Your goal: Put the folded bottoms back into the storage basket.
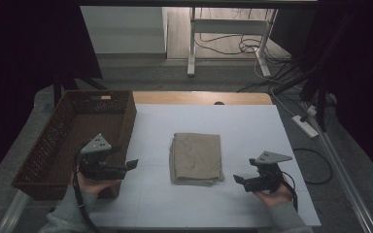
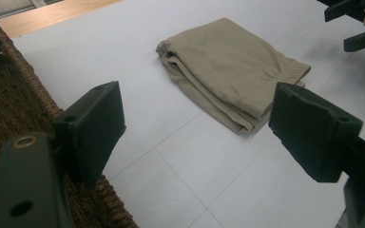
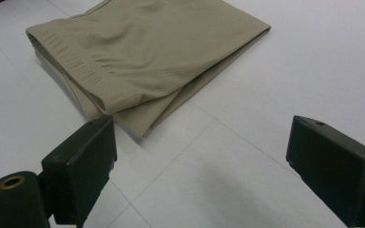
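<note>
Two grippers, left (image 1: 132,165) and right (image 1: 238,179), jaws spread; one folded cloth (image 1: 196,157) between; one basket (image 1: 53,145).

Dark brown woven wicker basket (image 1: 121,114), rectangular, at table's left edge; seen close in the left gripper view (image 2: 26,78). White table sheet with faint grid lines (image 1: 252,131), covering most of the top. Bare light wooden tabletop strip (image 1: 199,97) along far edge. Beyond, white metal desk frame (image 1: 191,46) on wooden floor, tangled black cables (image 1: 245,46) beneath. White power strip (image 1: 305,125) on grey floor, right of table, near black stand legs (image 1: 320,104).
</note>
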Available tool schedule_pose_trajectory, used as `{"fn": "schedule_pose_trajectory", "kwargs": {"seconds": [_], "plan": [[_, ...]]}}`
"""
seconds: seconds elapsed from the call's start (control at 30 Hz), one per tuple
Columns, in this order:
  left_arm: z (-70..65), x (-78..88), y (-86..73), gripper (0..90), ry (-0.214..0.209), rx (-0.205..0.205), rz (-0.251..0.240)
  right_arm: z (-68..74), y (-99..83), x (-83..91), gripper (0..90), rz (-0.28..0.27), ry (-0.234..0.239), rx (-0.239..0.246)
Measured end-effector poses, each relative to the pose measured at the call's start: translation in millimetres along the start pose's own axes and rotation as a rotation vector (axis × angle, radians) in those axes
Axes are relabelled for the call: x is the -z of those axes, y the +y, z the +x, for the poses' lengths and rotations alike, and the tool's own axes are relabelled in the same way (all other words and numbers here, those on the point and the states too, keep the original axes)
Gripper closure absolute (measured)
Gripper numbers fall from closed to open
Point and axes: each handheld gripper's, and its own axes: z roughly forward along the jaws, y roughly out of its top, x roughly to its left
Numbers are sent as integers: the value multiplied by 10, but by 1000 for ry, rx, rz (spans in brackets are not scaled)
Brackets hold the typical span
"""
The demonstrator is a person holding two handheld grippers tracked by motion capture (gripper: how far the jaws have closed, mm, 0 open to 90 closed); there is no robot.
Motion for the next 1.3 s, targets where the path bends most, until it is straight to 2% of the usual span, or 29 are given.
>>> {"fn": "schedule_pose_trajectory", "kwargs": {"seconds": [0.73, 1.3], "plan": [[-51, -204, 143, 187, -35, -20, 13, -5, -12, -8, 98, 2, -3, 2], [-134, -461, 280, 188, -71, -39, 28, -2, -19, -6, 99, 4, -7, 3]]}}
